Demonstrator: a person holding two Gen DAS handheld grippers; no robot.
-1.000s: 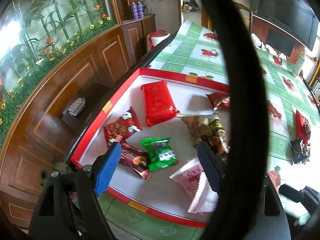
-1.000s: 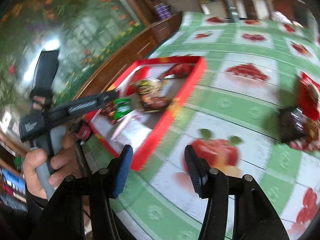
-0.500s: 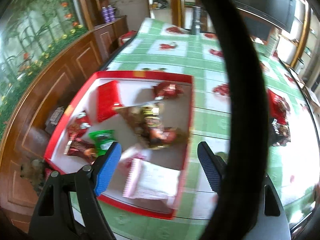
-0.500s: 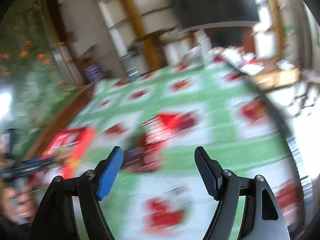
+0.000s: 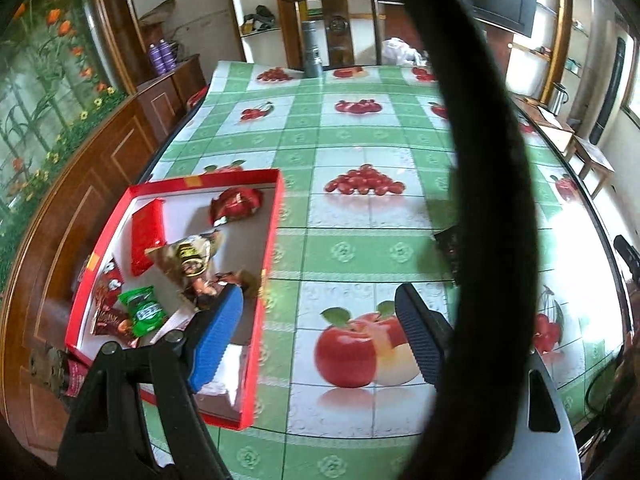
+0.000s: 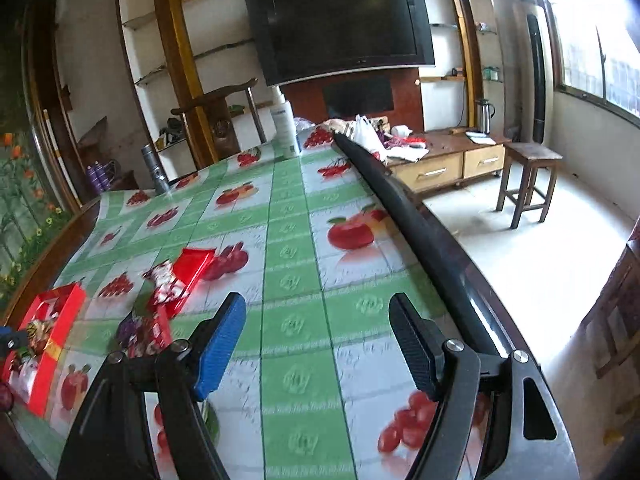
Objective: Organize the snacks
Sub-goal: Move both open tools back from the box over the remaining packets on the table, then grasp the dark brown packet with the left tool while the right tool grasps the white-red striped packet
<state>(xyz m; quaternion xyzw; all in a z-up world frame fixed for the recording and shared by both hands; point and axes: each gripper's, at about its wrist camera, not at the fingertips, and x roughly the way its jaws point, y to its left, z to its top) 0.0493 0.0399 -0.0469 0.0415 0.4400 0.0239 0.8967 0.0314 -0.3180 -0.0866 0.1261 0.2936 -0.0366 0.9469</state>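
A red box with a white inside lies at the table's left edge and holds several snack packets: a red bar, a green pack, a gold pack. My left gripper is open and empty above the tablecloth, right of the box. In the right wrist view the box is at the far left, and loose snacks lie on the cloth: a red packet, a red-white packet, a dark packet. My right gripper is open and empty, right of them.
A green checked fruit tablecloth covers the long table. A metal flask and a chair stand at the far end. A white bottle and bags sit there too. A black strap hides part of the left wrist view. A stool stands right.
Both grippers swung to the right: the box slid from the middle to the left of the left wrist view. The right wrist view turned from the box to the table's far end.
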